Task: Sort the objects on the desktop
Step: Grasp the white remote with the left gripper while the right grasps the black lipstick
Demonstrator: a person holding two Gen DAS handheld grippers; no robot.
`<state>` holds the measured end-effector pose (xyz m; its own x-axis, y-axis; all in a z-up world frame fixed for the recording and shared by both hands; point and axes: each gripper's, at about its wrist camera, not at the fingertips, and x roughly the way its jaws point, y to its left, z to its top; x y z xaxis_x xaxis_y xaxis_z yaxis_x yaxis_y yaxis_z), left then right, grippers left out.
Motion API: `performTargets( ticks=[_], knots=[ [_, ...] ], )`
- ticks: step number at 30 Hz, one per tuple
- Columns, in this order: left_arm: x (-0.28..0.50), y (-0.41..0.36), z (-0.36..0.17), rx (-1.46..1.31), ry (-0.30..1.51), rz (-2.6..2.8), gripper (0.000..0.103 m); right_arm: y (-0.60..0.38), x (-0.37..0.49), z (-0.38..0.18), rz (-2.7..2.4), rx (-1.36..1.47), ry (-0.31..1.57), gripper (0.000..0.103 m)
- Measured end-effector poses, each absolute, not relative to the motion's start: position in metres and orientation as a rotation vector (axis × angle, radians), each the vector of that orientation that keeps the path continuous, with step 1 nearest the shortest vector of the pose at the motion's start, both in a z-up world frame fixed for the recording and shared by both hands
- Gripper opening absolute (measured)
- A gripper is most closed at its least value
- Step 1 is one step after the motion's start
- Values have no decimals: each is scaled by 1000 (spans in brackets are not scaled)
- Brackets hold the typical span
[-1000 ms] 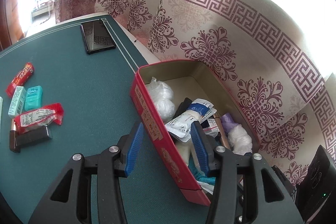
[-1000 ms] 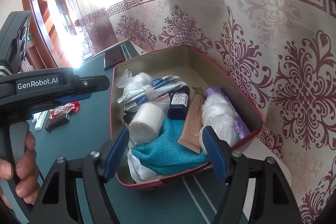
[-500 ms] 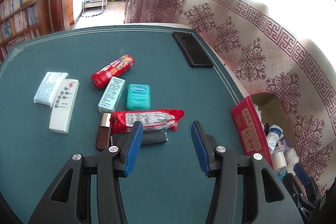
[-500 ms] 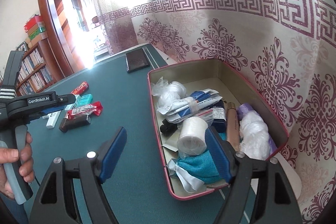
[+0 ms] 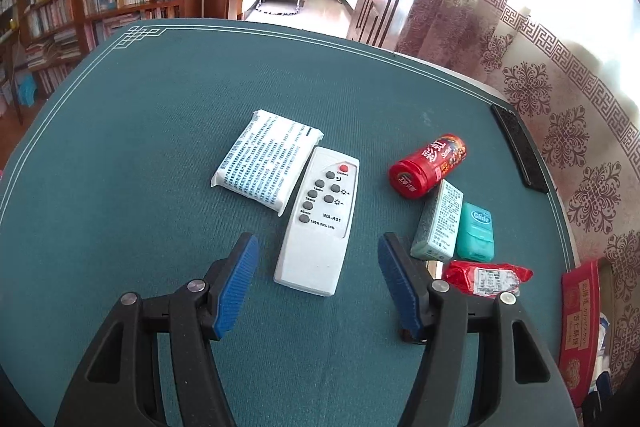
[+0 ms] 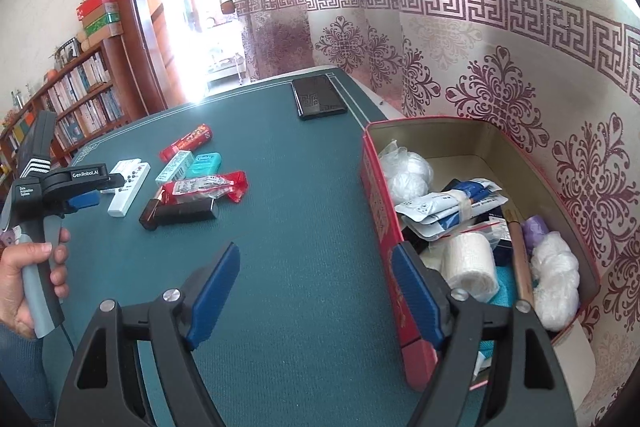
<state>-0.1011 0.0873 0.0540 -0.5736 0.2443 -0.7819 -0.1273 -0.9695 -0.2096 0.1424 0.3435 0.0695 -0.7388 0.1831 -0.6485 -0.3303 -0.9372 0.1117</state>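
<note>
My left gripper [image 5: 316, 247] hovers over the green table, jaws opening, with the near end of a white remote [image 5: 320, 223] between its fingertips but untouched. A white tissue pack [image 5: 266, 161] lies left of the remote. To the right lie a red tube [image 5: 430, 165], a pale green box [image 5: 438, 221], a teal floss box [image 5: 476, 231] and a red snack packet [image 5: 486, 277]. My right gripper [image 6: 316, 255] is open and empty beside the red tin [image 6: 384, 195], its right finger over the tin's near wall. A hand [image 6: 32, 267] holds the left gripper.
The tin holds a white roll [image 6: 470, 265], plastic bags, sachets and a teal cloth. A black case [image 6: 318, 97] lies at the far table edge. A dark bar [image 6: 180, 213] sits by the red packet. Patterned curtain hangs right; bookshelves stand left.
The left gripper swung from over the tin leftward across the table to above the remote, and its jaws widened. The right gripper drew back left off the tin.
</note>
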Motion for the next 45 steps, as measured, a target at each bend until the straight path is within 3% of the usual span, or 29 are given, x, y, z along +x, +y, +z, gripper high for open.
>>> performTargets(
  ticks=[3,11,17,18,20,21,24,36,45],
  knots=[
    [-107,89,46,-1328,-210,2575,66,336,133,66,2694,-993,309,82],
    [-119,109,33,-1327,-54,2609,66,322,108,54,2734,-1064,284,82],
    [-114,124,25,-1225,168,2679,66,314,91,48,2752,-1130,274,82],
    [-115,121,25,-1225,151,2671,65,313,88,47,2758,-1146,280,82],
    [-116,115,28,-1234,124,2672,47,309,80,45,2767,-1182,294,82],
    [-115,111,29,-1243,89,2659,43,306,76,44,2770,-1197,296,82],
    [-115,100,32,-1268,-26,2625,43,295,64,42,2782,-1226,245,82],
    [-111,85,41,-1276,-172,2600,43,263,2,32,2841,-1262,48,82],
    [-113,81,39,-1288,-206,2590,43,255,-6,20,2943,-1440,210,83]
  ],
)
